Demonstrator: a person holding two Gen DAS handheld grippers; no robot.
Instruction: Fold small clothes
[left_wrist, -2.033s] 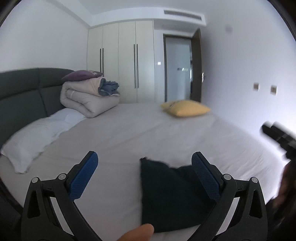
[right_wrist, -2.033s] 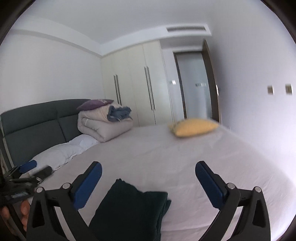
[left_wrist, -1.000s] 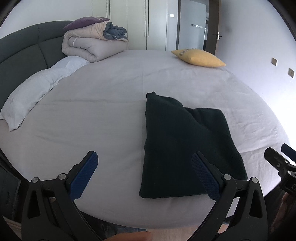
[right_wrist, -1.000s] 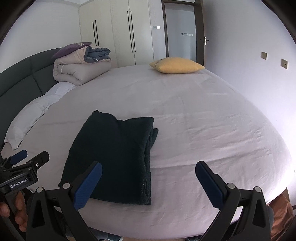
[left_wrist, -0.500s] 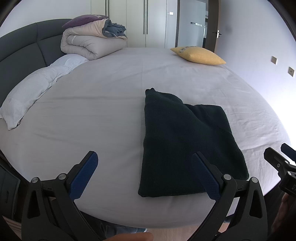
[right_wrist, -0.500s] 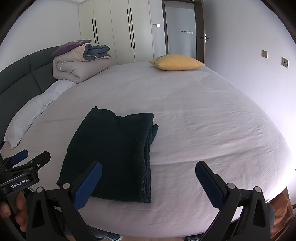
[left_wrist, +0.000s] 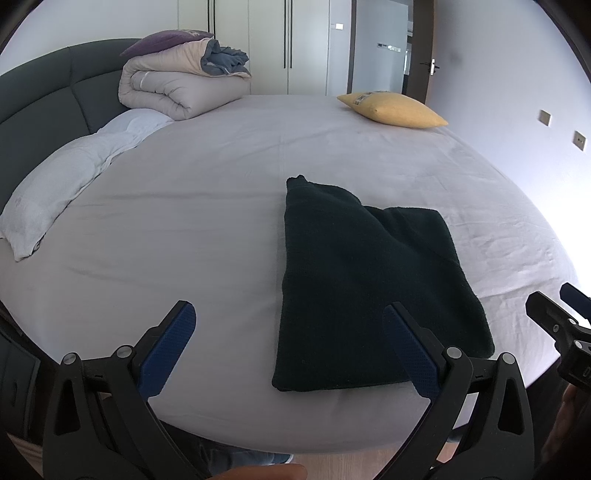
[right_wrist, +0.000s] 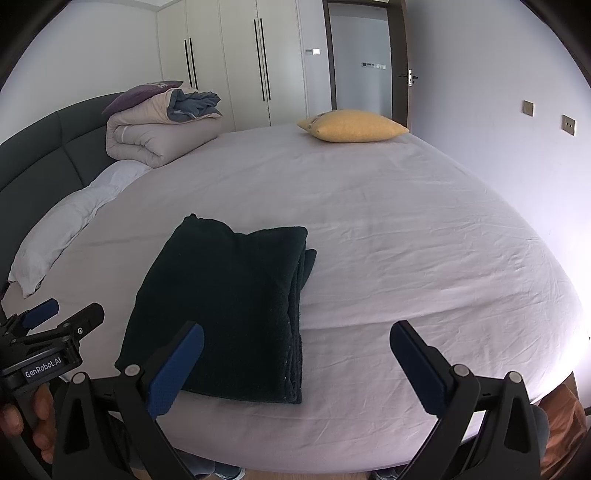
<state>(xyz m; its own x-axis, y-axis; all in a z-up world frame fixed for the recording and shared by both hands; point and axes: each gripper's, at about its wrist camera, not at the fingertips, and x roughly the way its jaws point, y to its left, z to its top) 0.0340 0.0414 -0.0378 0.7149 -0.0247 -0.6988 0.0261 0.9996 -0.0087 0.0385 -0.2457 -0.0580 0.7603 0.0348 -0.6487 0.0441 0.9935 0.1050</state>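
Pale grey sheeting covers the bed (left_wrist: 221, 206), which fills most of both views and curves away toward the upper part of the frame. White wardrobe doors (right_wrist: 243, 62) with long dark handles stand along the far wall at top centre, and a dark-framed doorway (right_wrist: 360, 62) opens just right of them. A dark grey padded headboard (left_wrist: 40, 96) rises along the upper left. Against it sits a rolled beige duvet (left_wrist: 177, 85) with a purple cushion (left_wrist: 166, 38) and a bluish-grey bundle on top, and a long white pillow (left_wrist: 66, 177) lies below it along the left edge of the bed. A yellow pillow (left_wrist: 393, 107) rests on the far side of the bed, upper right of centre.

Near the front edge of the bed lies the dark green folded garment (left_wrist: 362, 280), flat on the sheet, with stacked layers showing along its right side in the right wrist view.

The left hand-held gripper (left_wrist: 295, 350) hovers at the bottom of its own view with its blue-padded fingers (left_wrist: 168, 349) spread wide apart and empty; the right pad overlaps the near corner of the garment in the picture. The right hand-held gripper (right_wrist: 295, 369) is likewise spread wide with nothing between its pads, its left pad in front of the garment's near edge. A hand (right_wrist: 26, 424) grips the left tool's handle at the lower left of the right wrist view.
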